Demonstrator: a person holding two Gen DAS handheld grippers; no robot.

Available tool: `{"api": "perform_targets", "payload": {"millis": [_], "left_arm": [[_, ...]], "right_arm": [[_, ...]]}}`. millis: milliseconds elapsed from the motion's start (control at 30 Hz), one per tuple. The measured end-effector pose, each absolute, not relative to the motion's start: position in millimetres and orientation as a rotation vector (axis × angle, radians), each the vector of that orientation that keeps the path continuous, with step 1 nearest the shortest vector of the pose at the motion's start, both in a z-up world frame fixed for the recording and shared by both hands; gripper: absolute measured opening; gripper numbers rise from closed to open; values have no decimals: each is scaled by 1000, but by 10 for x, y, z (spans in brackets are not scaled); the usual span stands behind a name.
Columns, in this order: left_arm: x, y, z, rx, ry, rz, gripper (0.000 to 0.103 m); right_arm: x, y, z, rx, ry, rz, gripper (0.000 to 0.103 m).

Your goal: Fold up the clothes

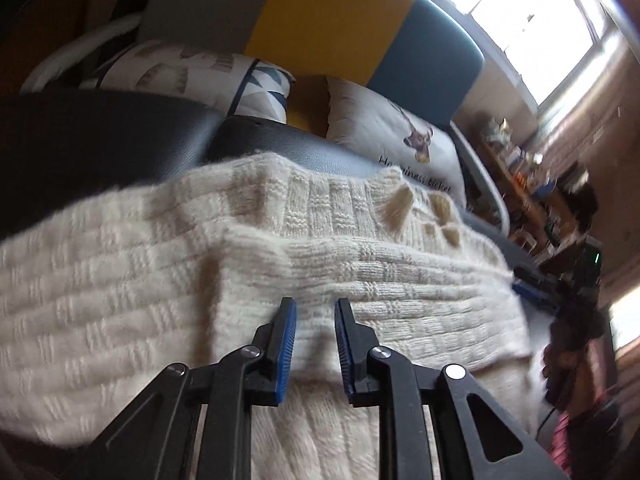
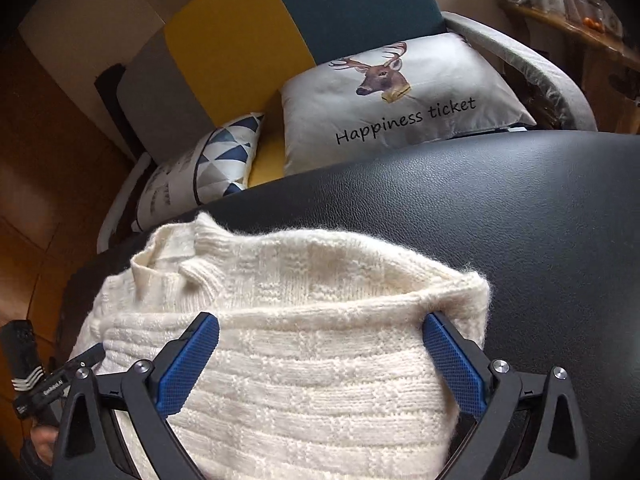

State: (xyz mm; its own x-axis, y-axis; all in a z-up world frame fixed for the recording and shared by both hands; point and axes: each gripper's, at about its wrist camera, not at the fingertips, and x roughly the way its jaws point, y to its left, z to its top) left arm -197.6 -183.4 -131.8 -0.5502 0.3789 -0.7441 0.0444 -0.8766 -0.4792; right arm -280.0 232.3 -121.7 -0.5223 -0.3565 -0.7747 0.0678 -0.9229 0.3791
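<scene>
A cream knitted sweater lies partly folded on a black leather surface. My left gripper hovers over a folded layer of it, its jaws a narrow gap apart with knit showing between them; no clear grip shows. In the right wrist view the sweater fills the foreground, collar at the far left. My right gripper is wide open, its blue pads on either side of the folded sweater. The other gripper shows at the lower left.
Beyond the black surface stands a sofa with grey, yellow and teal back panels, a deer pillow reading "Happiness ticket" and a triangle-pattern pillow. A cluttered wooden shelf and bright window are at right.
</scene>
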Motion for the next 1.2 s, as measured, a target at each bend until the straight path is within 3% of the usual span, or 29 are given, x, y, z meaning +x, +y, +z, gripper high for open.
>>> {"api": "perform_targets", "payload": {"millis": [100, 367, 567, 700, 733, 1067, 1200], "left_arm": [[-1805, -1940, -1184, -1297, -758, 2522, 24], [-1774, -1676, -1162, -1328, -563, 2522, 24], [-1796, -1777, -1324, -1368, -652, 2486, 23], [-1810, -1844, -1432, -1394, -712, 2461, 23], [-1814, -1860, -1459, -1401, -727, 2454, 22], [-550, -3388, -1345, -1140, -1402, 2519, 33], [62, -4142, -1378, -1021, -1710, 2537, 34]], "right_arm": [[-2615, 2217, -1052, 1330, -385, -2546, 103], [-2079, 1850, -1072, 1378, -185, -2515, 103], [-1893, 1920, -1351, 1531, -178, -2531, 103], [-1743, 1648, -1456, 1584, 98, -2563, 103], [-1723, 1650, -1455, 1581, 93, -2565, 103], [-1332, 1655, -1025, 1371, -206, -2541, 103], [-961, 1247, -1028, 1301, -183, -2462, 103]]}}
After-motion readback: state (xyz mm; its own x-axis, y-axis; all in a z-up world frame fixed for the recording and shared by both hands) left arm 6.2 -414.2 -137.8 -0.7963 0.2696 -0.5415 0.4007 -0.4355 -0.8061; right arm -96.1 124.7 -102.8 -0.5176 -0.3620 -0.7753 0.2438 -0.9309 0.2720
